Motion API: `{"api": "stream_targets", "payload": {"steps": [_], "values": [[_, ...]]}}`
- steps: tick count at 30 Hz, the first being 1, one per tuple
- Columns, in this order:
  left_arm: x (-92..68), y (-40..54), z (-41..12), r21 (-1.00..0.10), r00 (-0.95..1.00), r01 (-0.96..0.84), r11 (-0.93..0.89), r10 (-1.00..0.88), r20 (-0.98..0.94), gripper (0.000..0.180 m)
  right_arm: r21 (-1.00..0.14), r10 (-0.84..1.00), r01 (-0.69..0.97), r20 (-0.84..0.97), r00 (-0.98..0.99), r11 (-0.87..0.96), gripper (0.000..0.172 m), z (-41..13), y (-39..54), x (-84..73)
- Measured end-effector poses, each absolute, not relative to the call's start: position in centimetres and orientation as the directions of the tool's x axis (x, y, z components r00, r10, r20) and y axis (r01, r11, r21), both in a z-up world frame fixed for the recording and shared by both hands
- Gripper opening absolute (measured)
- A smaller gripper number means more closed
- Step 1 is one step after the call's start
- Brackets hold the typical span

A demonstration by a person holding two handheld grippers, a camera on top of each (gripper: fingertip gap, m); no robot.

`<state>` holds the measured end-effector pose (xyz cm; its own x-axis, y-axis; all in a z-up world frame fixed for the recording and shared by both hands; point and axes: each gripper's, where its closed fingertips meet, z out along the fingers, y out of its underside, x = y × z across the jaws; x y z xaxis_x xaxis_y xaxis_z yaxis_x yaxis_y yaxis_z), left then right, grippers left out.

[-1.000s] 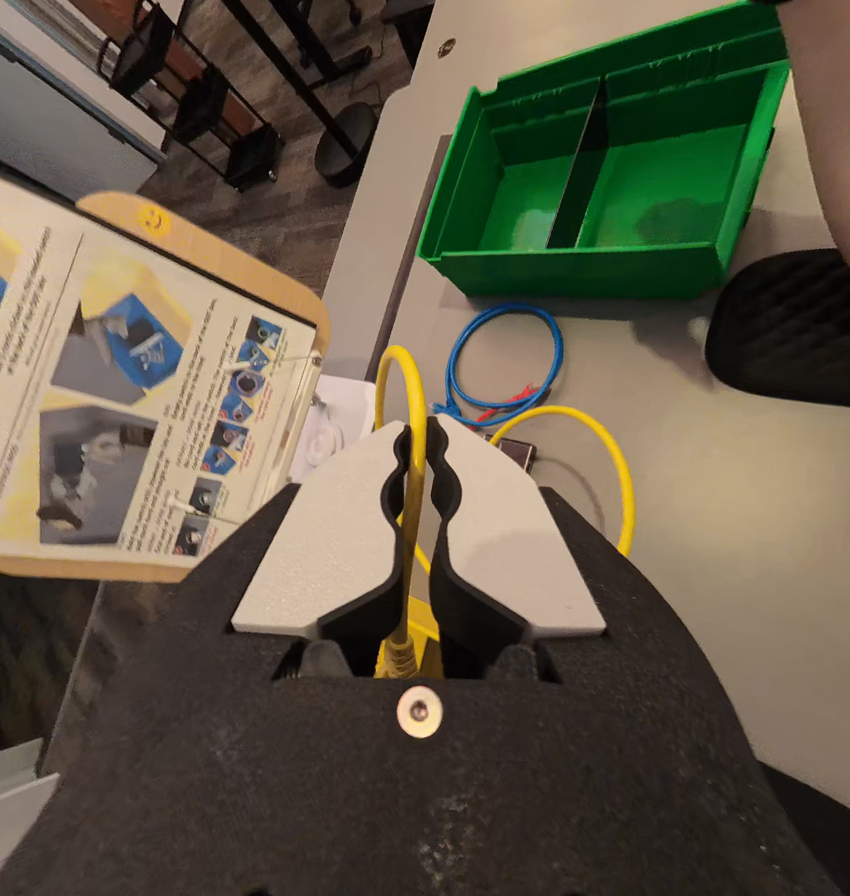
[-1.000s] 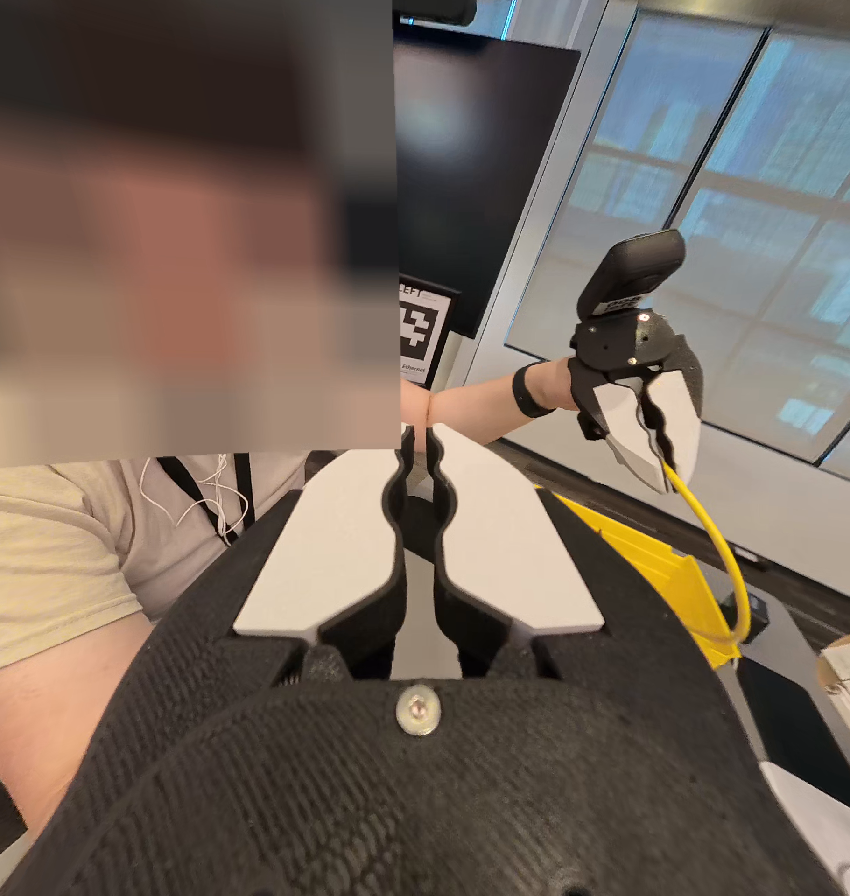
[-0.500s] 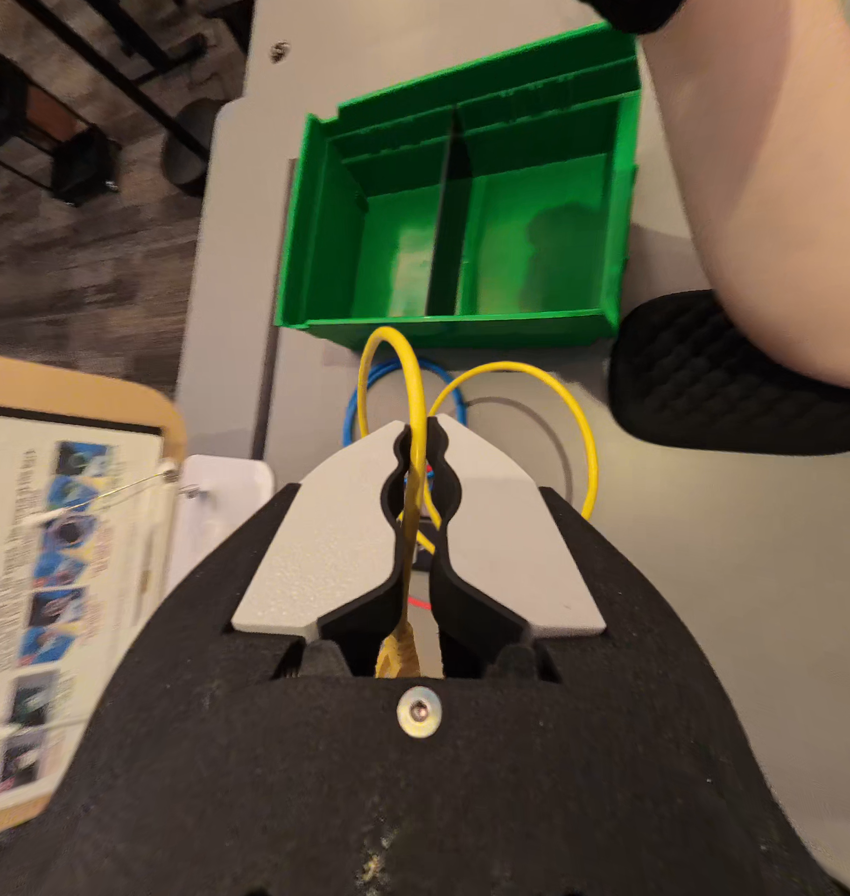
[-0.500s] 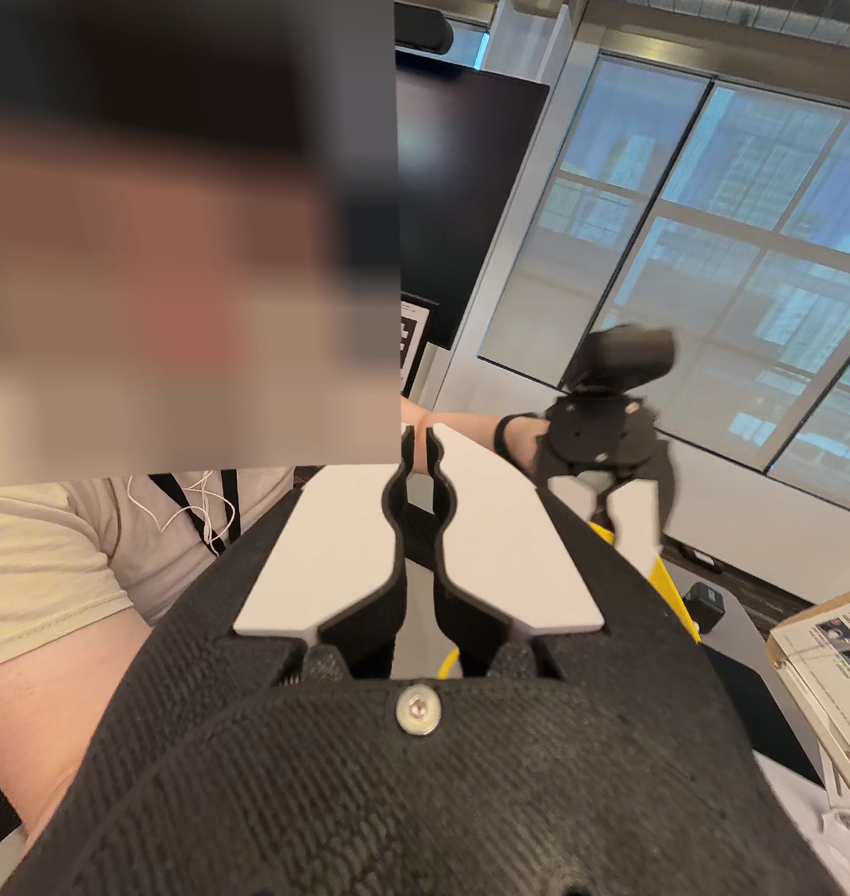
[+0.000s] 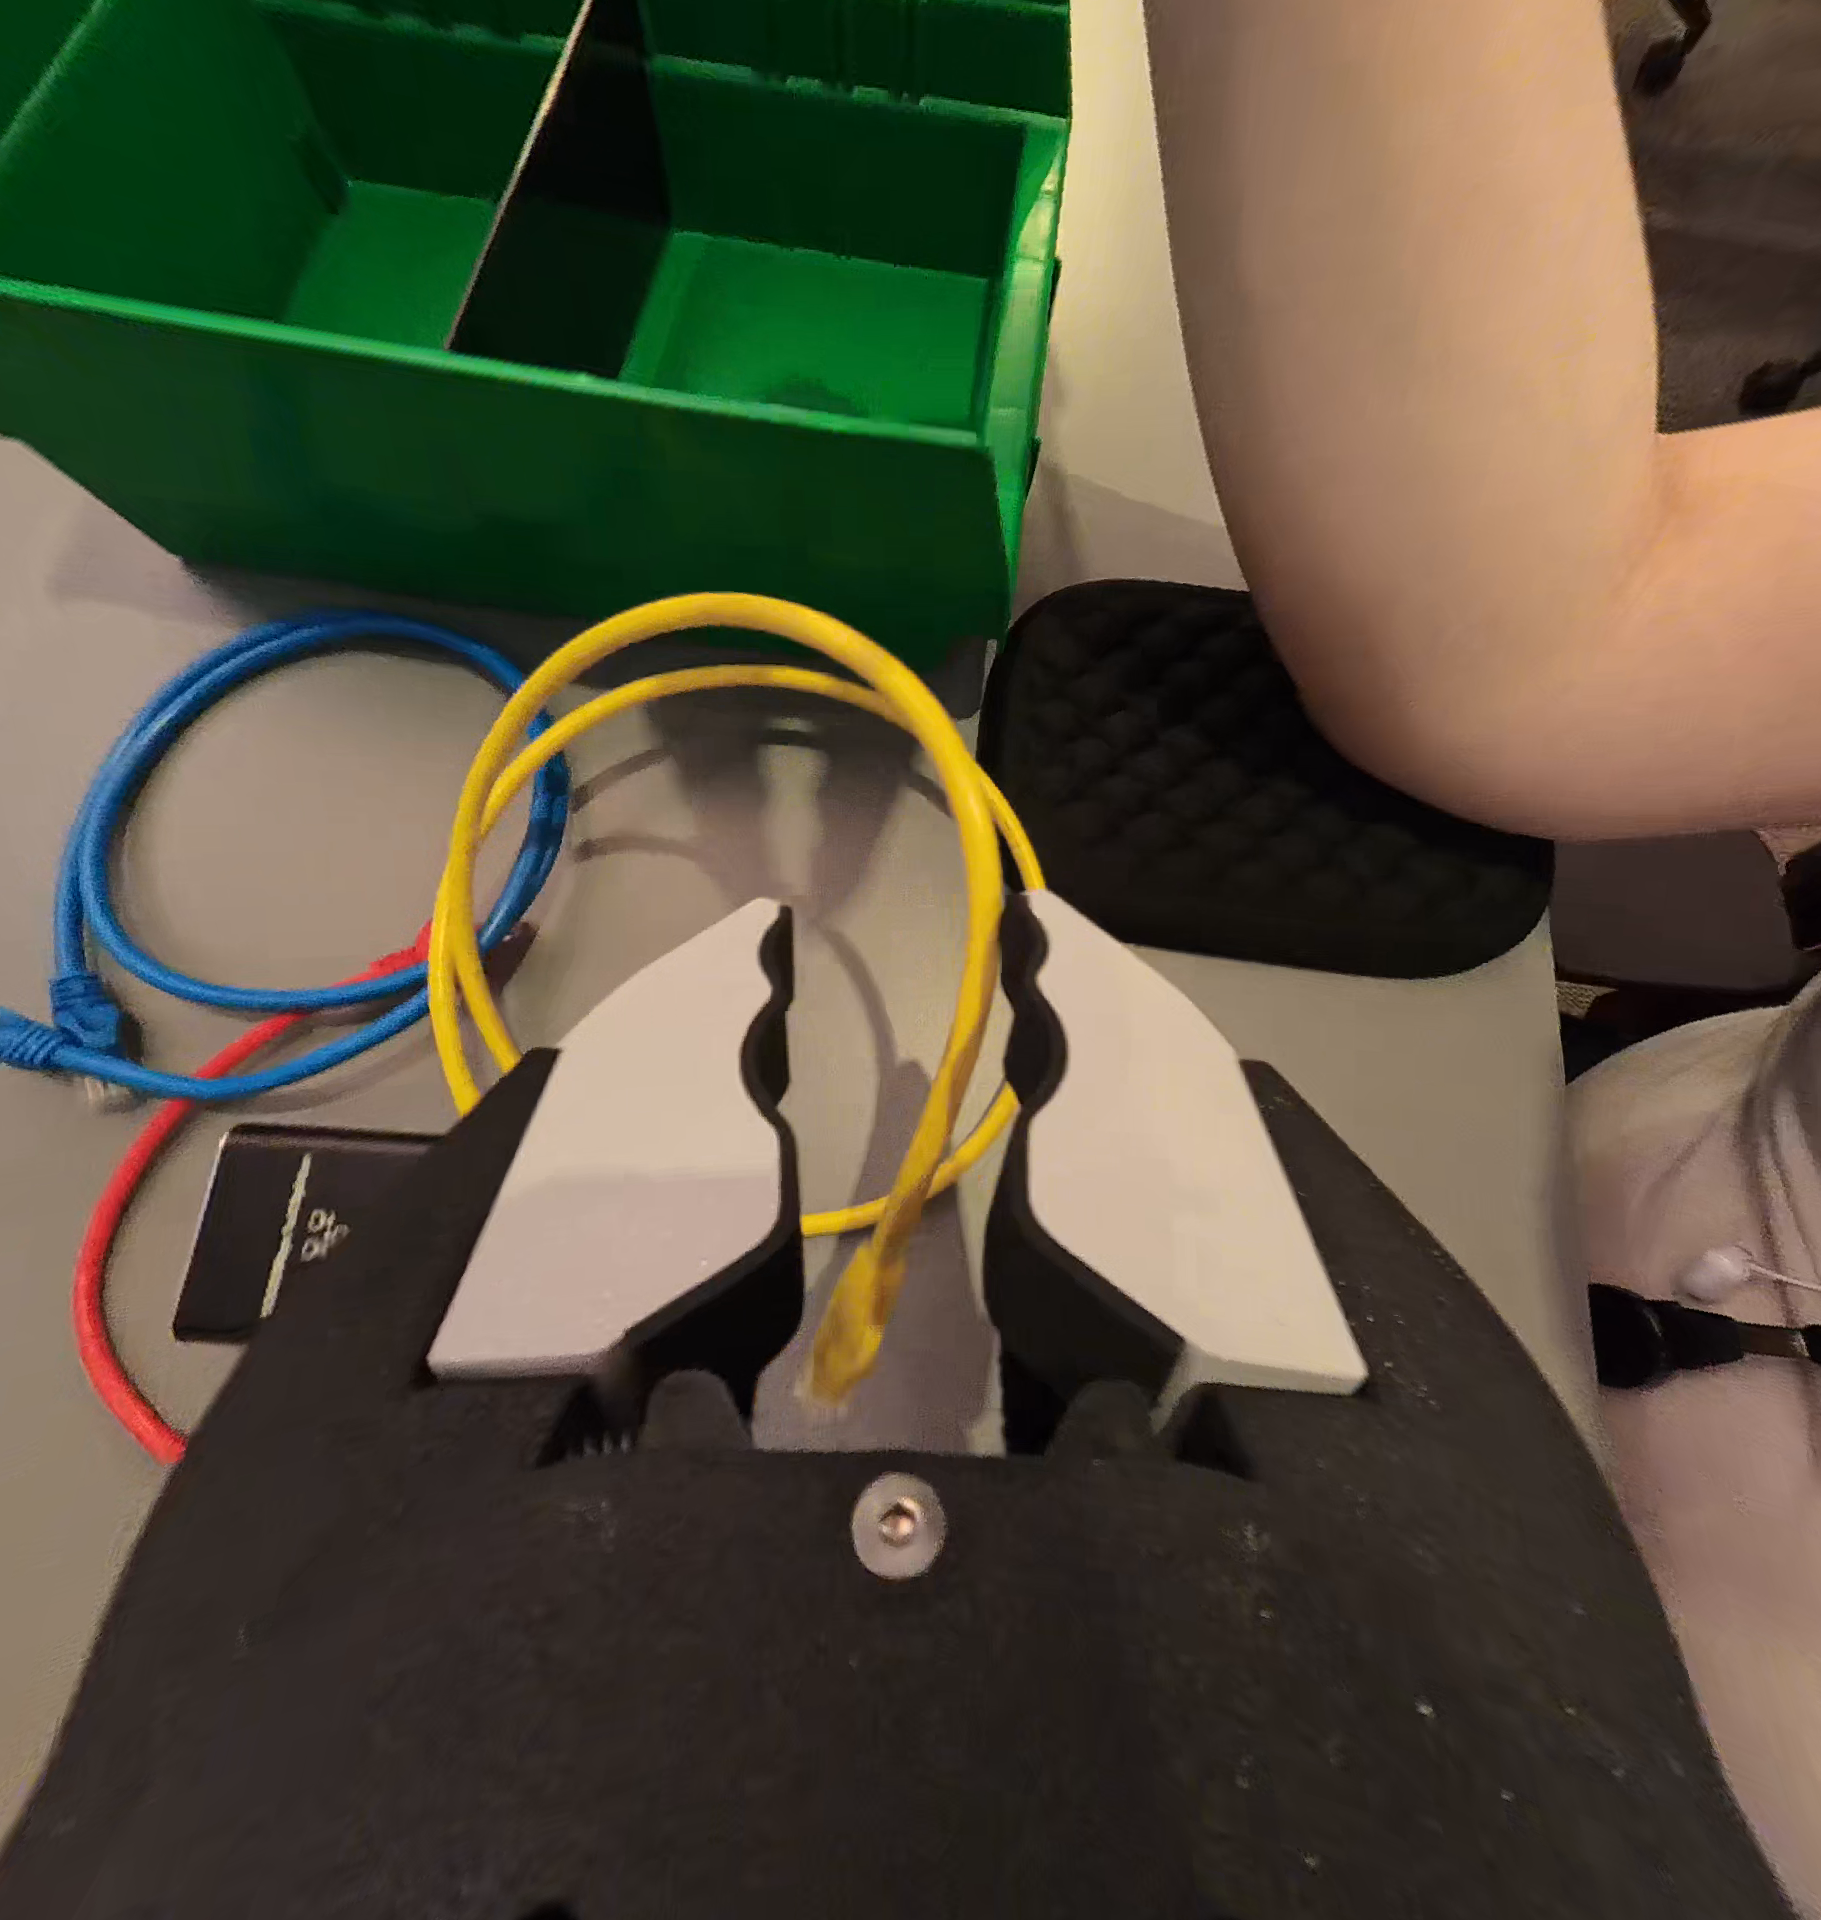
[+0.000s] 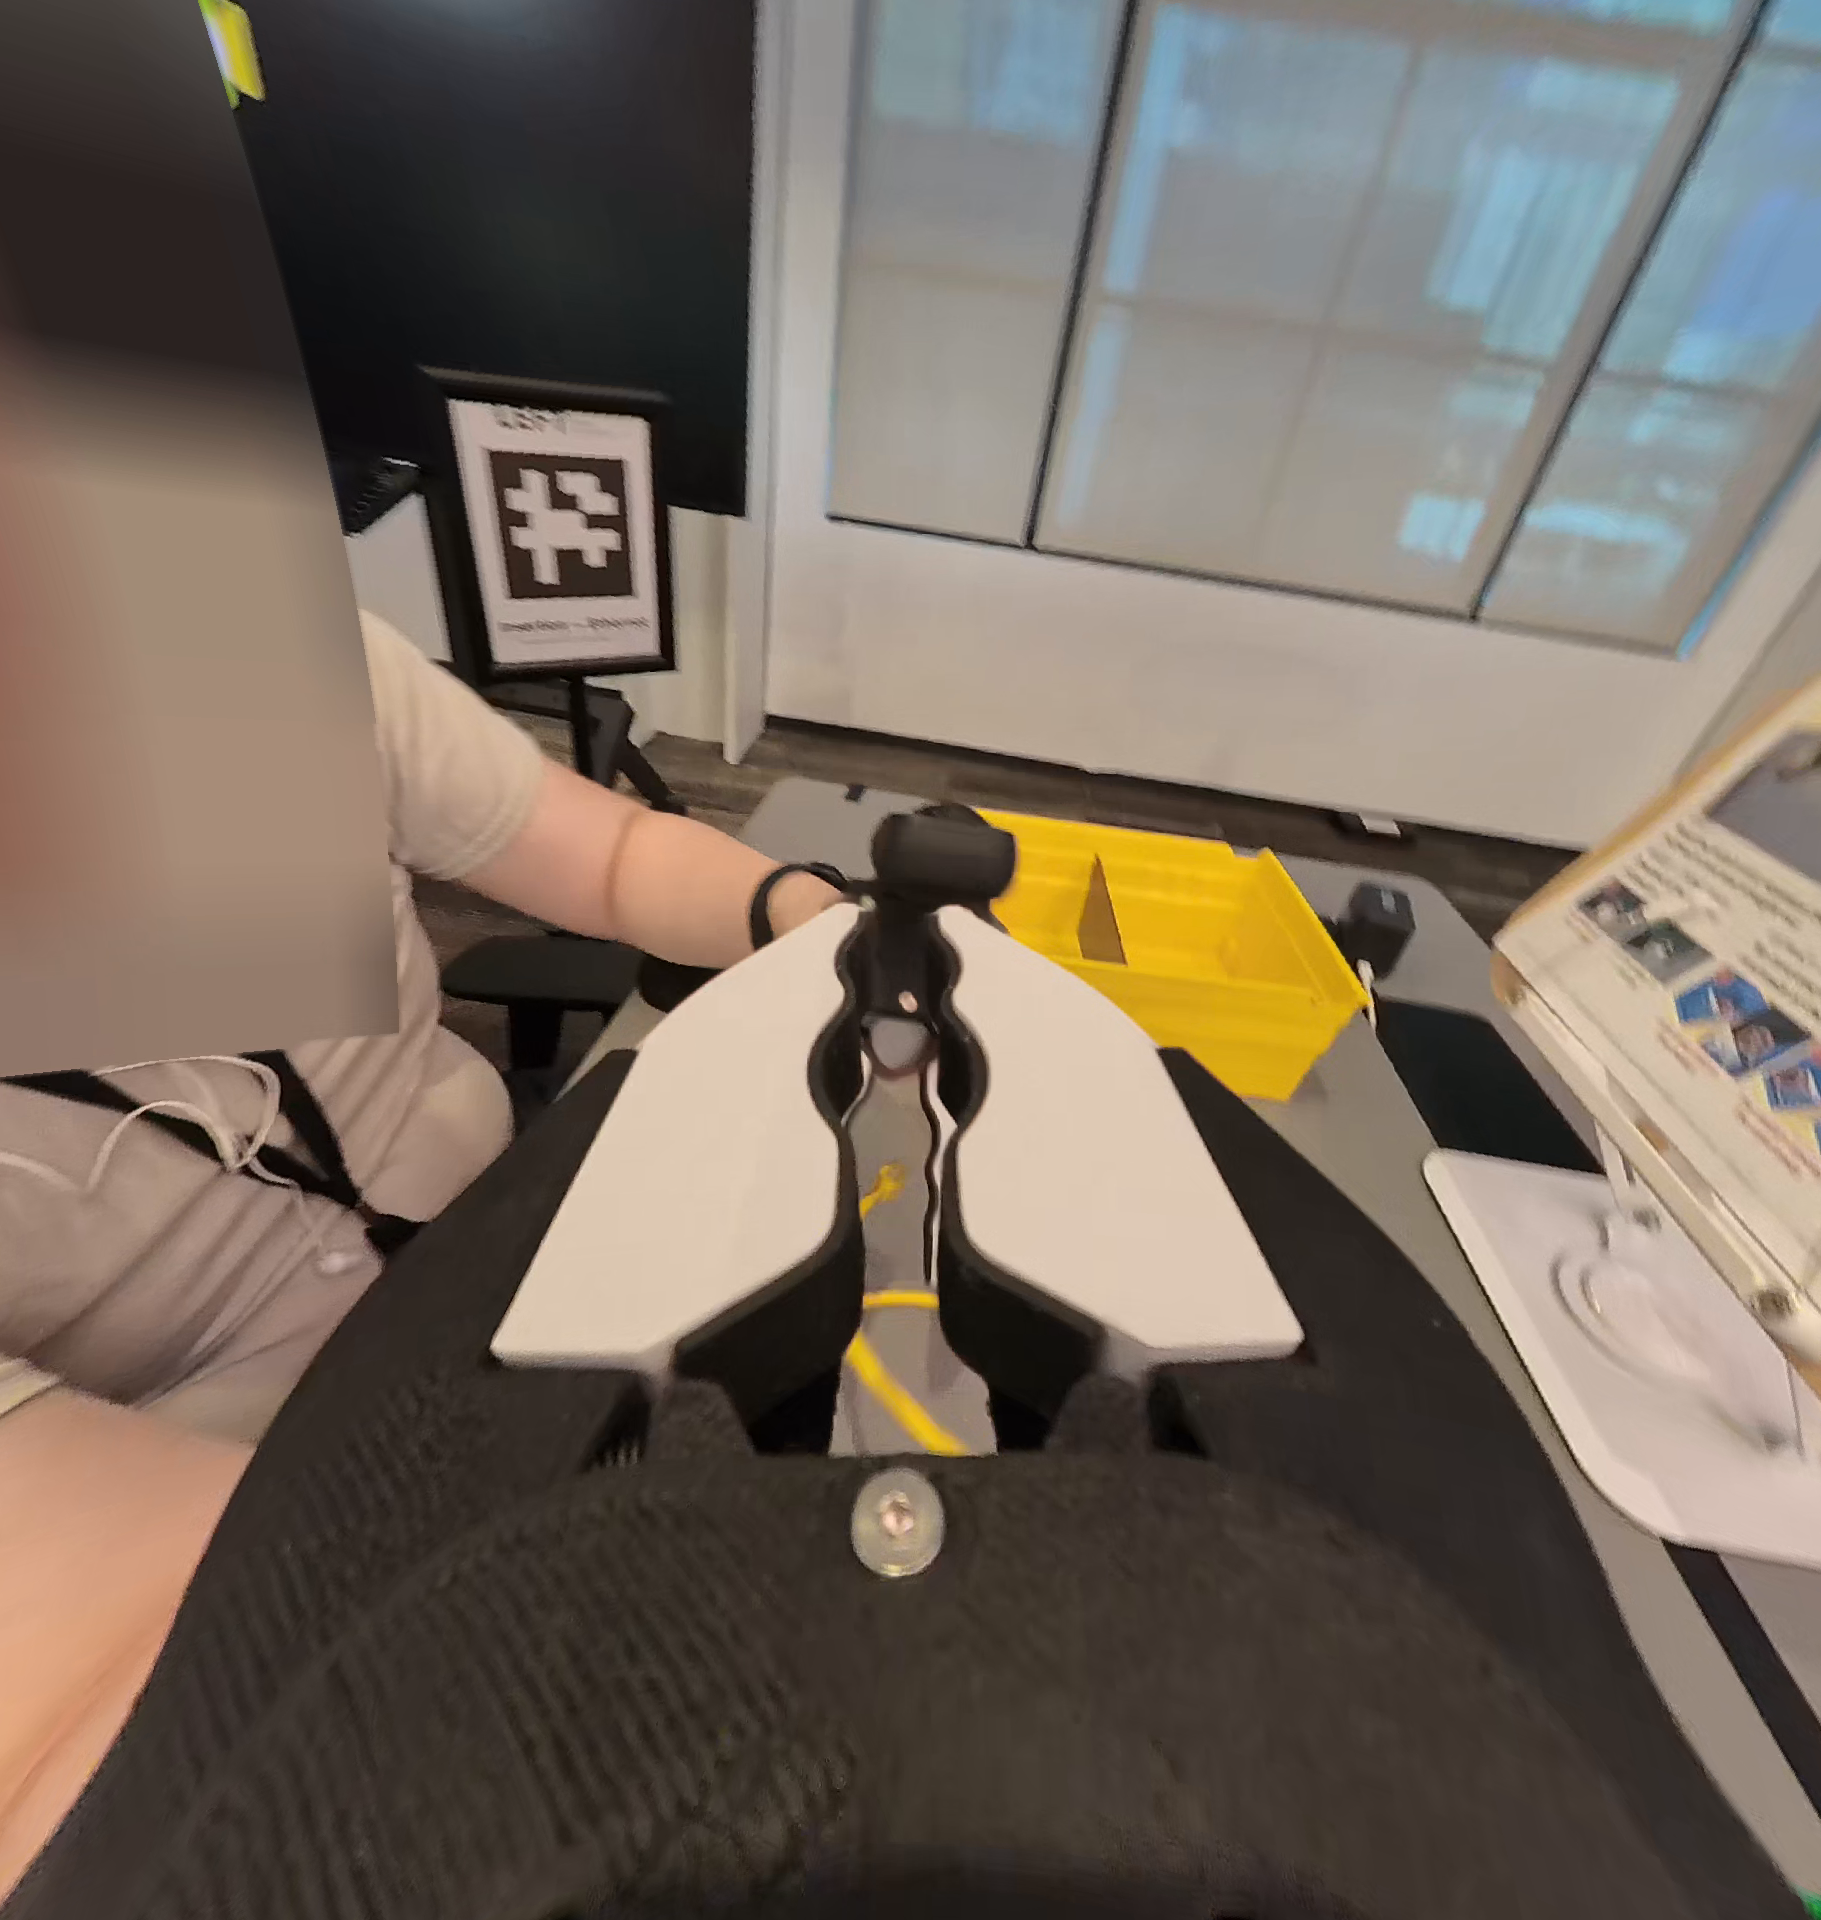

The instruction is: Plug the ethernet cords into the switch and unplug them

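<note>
On the smooth grey table, a glossy yellow cord loops loose between the left gripper's spread fingers, the right gripper's fingers slightly parted.

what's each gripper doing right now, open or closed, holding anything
Left gripper: open, yellow cord loose between its fingers.
Right gripper: slightly open, holding nothing.

The green bin looked glossy plastic; the table was smooth matt grey; the armrest pad was quilted.
</note>
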<state>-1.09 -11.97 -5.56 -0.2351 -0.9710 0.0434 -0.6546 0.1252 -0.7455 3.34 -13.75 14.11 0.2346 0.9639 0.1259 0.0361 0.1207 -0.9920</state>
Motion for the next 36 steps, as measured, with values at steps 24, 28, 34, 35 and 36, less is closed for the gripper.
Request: {"api": "stream_targets", "payload": {"steps": [24,28,34,35,36], "values": [[-4.9,4.1,-14.7,-0.262,-0.304,-0.901,0.346,-0.934,-0.189,0.062,-0.986,0.937,0.084,0.166,0.307,0.147,0.012,13.5,-12.4,3.8],[-4.7,4.2,-15.4,-0.235,-0.301,-0.912,0.336,-0.938,-0.173,0.063,-0.986,0.936,0.081,0.162,0.311,0.144,0.012,13.5,-12.3,3.9],[-4.4,4.5,-14.4,-0.23,-0.263,-0.926,0.3,-0.948,-0.178,0.062,-0.985,0.937,0.088,0.166,0.306,0.146,0.012,13.3,-12.4,3.9],[-4.5,4.6,-14.0,-0.236,-0.251,-0.927,0.29,-0.951,-0.18,0.062,-0.985,0.938,0.089,0.166,0.306,0.145,0.012,13.3,-12.4,3.9],[-4.6,4.6,-13.4,-0.246,-0.239,-0.928,0.28,-0.954,-0.181,0.062,-0.986,0.938,0.09,0.164,0.306,0.144,0.012,13.3,-12.4,4.0]]}}
